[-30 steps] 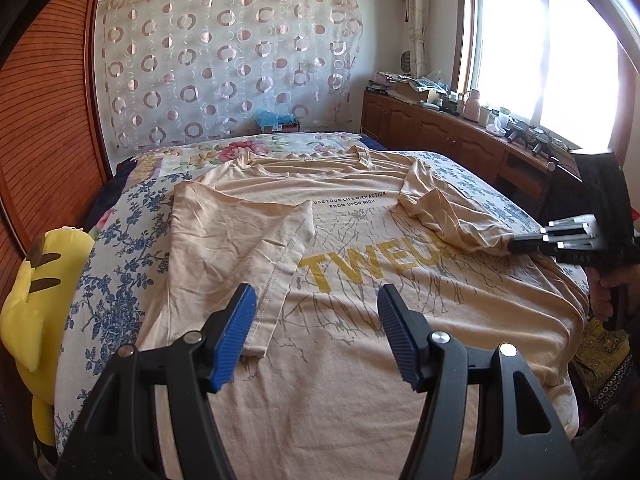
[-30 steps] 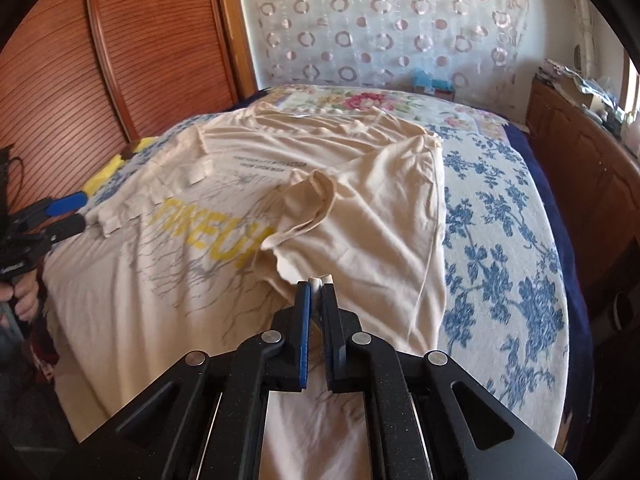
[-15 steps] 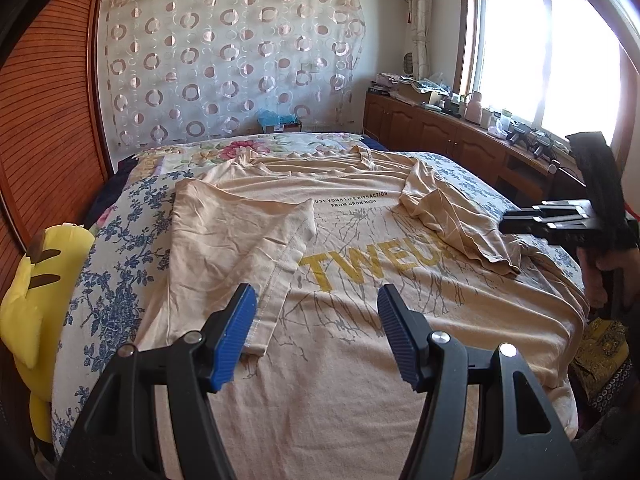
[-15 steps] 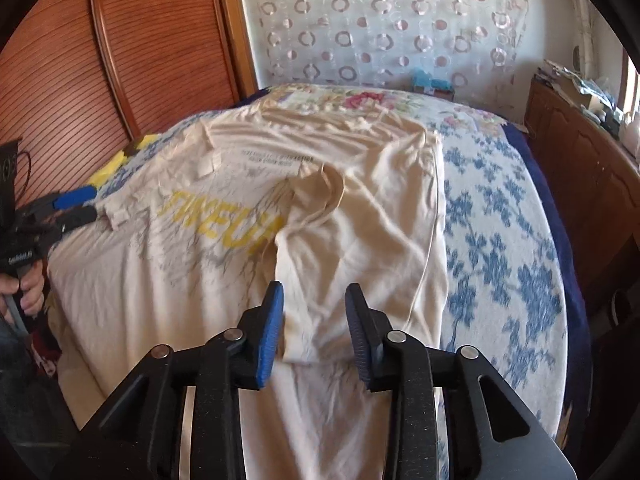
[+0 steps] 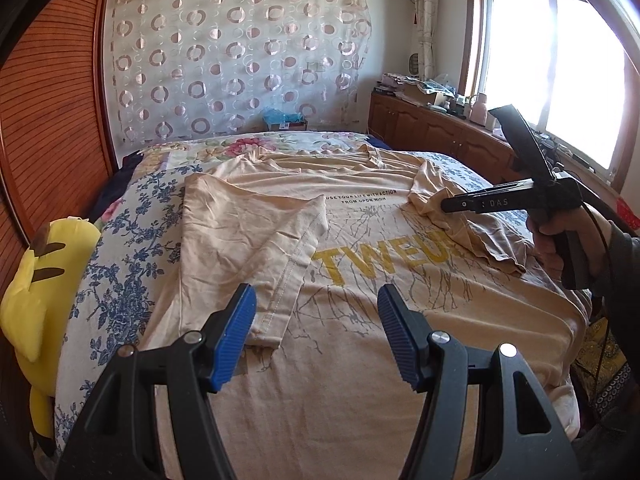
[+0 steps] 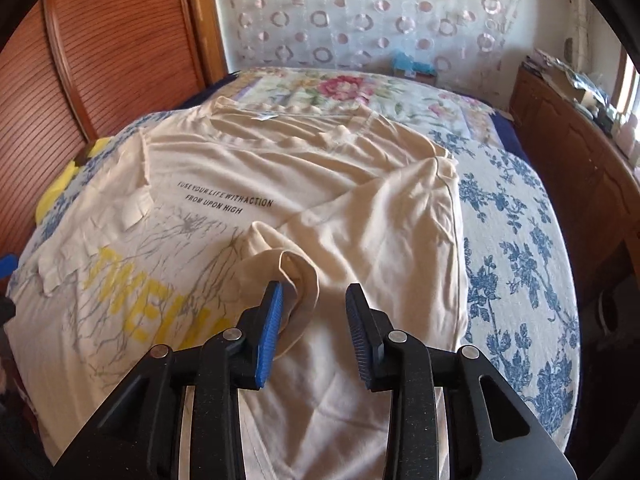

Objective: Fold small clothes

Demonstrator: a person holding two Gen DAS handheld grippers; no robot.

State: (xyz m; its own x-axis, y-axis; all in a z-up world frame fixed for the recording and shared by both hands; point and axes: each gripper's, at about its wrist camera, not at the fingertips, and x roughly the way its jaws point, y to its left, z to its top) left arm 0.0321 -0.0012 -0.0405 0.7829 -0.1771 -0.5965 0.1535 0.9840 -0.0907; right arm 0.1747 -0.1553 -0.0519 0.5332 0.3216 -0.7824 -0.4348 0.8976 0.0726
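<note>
With both sleeves laid inward on the T-shirt [image 5: 360, 360], the side folds are judged done
Left gripper [image 5: 316, 336] and right gripper [image 6: 314, 320] are held apart, empty; the hem should be gripped next

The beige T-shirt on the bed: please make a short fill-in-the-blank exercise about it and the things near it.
1. The large word printed on the beige T-shirt is coloured ____.
2. Both sleeves are folded ____ over the shirt's front.
3. The plush toy beside the bed is ____.
4. The right gripper has its jaws ____, holding no cloth.

Missing words: yellow; inward; yellow; open
</note>
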